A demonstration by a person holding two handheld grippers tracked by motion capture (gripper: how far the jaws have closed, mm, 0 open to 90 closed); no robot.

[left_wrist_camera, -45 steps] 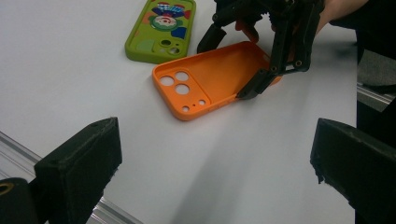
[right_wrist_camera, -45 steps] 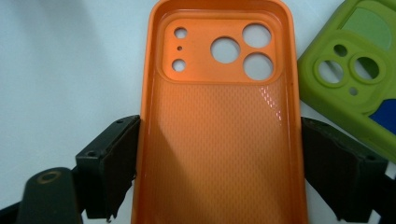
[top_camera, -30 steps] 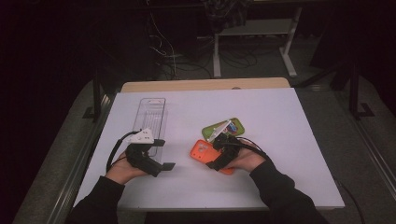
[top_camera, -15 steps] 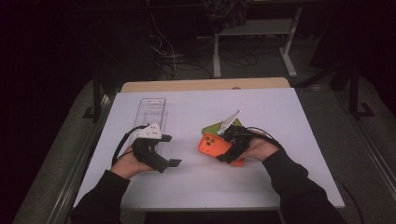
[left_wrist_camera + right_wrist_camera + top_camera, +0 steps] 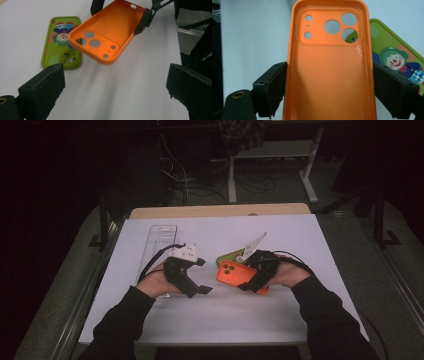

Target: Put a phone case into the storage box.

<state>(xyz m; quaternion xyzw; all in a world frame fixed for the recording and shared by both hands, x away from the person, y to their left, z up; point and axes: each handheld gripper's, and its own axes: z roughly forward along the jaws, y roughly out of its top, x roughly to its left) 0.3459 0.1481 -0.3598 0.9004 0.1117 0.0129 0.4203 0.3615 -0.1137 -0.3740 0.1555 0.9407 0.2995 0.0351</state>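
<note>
An orange phone case (image 5: 235,272) is held above the white table sheet, with my right gripper (image 5: 247,276) shut on its long sides. In the right gripper view the orange case (image 5: 329,75) shows its hollow inside, camera holes at the far end, clamped by the right gripper (image 5: 332,93). A green phone case (image 5: 397,60) with a clown print lies flat on the sheet just beyond it. My left gripper (image 5: 202,276) stands open to the left of the orange case, jaws pointing at it. In the left gripper view the left gripper (image 5: 115,92) gapes wide below the orange case (image 5: 107,37) and the green case (image 5: 62,42).
A clear plastic tray (image 5: 160,240) lies at the back left of the white sheet (image 5: 300,235). The table's right edge falls away to a dark floor (image 5: 192,25). Cables and metal stands sit on the floor behind the table.
The left gripper has moved right, closer to the orange case. The right gripper has shifted a little right and up with the case and turned, so its grey plate now sticks up.
</note>
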